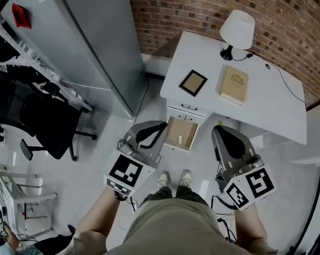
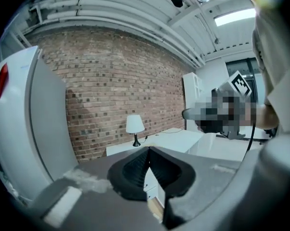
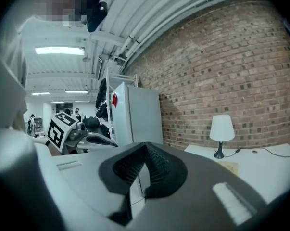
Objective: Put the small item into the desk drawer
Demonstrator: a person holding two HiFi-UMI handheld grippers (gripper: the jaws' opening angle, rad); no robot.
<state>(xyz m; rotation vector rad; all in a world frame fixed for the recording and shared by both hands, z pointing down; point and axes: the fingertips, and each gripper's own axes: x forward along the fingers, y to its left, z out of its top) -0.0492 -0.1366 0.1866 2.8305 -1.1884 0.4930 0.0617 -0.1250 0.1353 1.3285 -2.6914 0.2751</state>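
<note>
The desk drawer [image 1: 189,129] stands pulled open under the white desk [image 1: 266,105]. A small white item [image 1: 179,139] lies inside the drawer near its front. My left gripper [image 1: 161,126] hangs above the drawer's left edge, and in its own view the left gripper [image 2: 148,149] has its jaws together with nothing between them. My right gripper [image 1: 218,130] is held high to the right of the drawer. The right gripper [image 3: 145,144] is shut and empty too. Both point roughly level toward the brick wall.
On the desk are a white lamp [image 1: 238,30], a black picture frame [image 1: 193,82] and a tan book [image 1: 234,85]. A tall grey cabinet [image 1: 91,41] stands left of the desk. Further left are a black office chair [image 1: 48,126] and a clothes rack. The person's shoes [image 1: 174,178] are before the drawer.
</note>
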